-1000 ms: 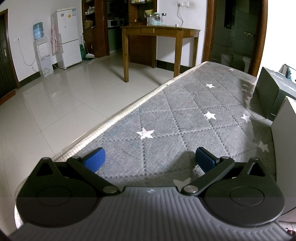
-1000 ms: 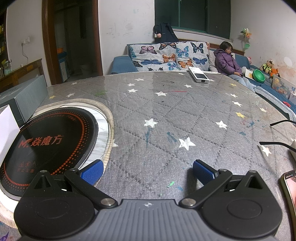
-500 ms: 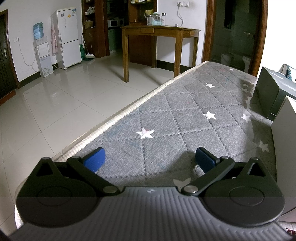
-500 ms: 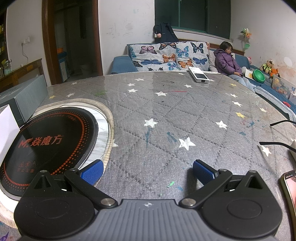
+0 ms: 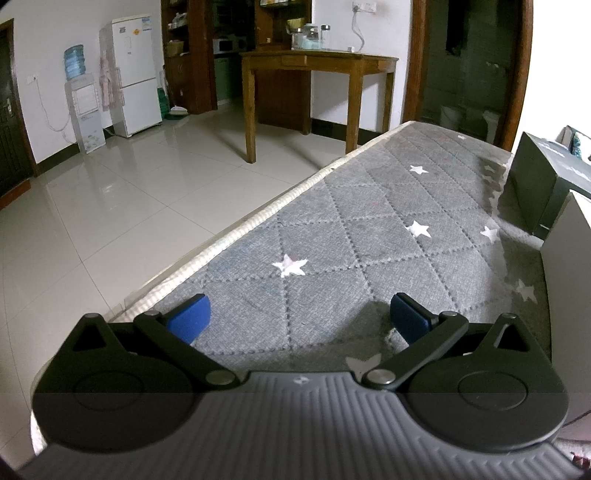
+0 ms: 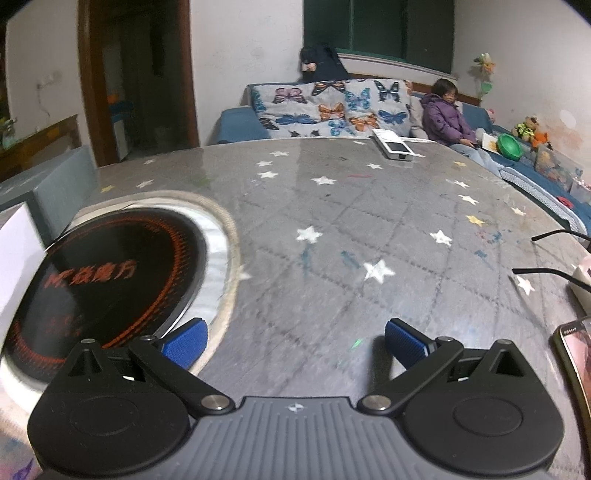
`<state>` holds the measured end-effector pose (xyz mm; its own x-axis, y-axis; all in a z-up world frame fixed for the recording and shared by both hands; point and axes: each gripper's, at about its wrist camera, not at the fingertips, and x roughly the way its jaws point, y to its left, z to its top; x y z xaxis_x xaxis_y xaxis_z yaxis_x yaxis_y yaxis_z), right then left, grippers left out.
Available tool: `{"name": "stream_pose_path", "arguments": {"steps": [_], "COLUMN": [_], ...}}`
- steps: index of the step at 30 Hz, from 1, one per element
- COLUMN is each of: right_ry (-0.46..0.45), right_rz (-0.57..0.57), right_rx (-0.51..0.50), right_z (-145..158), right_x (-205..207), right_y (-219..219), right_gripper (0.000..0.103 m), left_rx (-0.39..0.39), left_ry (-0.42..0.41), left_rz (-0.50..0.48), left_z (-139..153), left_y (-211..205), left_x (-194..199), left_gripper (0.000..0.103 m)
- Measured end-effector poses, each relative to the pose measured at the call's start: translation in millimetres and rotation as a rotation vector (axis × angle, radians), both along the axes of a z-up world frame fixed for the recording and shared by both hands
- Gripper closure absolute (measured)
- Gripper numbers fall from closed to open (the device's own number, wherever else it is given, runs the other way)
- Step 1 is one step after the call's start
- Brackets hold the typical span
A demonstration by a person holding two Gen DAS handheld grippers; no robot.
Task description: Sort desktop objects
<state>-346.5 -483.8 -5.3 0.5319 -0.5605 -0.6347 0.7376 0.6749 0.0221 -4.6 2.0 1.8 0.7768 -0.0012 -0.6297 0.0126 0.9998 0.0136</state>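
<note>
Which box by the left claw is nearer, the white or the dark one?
The white box at the right edge; the dark box stands farther along the table.

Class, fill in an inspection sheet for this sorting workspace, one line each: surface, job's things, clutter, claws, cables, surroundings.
Surface: grey starred mat covers the table; round black hob set into it.
Job's things: white device at the far edge; glasses and phone at the right.
Clutter: dark box, white box.
Claws: left claw and right claw open, empty.
Cables: one hanging from a wall socket beyond the table.
Surroundings: fridge, wooden table, sofa, seated person.
</note>
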Motion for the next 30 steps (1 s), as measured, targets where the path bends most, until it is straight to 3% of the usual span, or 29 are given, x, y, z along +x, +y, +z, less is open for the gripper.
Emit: {"name": "stream_pose_path", "arguments": {"steps": [30], "right_ry": [-0.005], "right_rz": [0.322], "right_rx": [0.037], "right_z": [16.4], "right_x": [-7.4], "right_y": [126.1], "right_gripper": [0.000], "left_rx": [0.054], "left_ry": [0.051], "left_rz": [-0.231], "left_z": [18.1], "left_y": [-16.4], "left_x": [-84.4], "left_gripper": [0.000]}}
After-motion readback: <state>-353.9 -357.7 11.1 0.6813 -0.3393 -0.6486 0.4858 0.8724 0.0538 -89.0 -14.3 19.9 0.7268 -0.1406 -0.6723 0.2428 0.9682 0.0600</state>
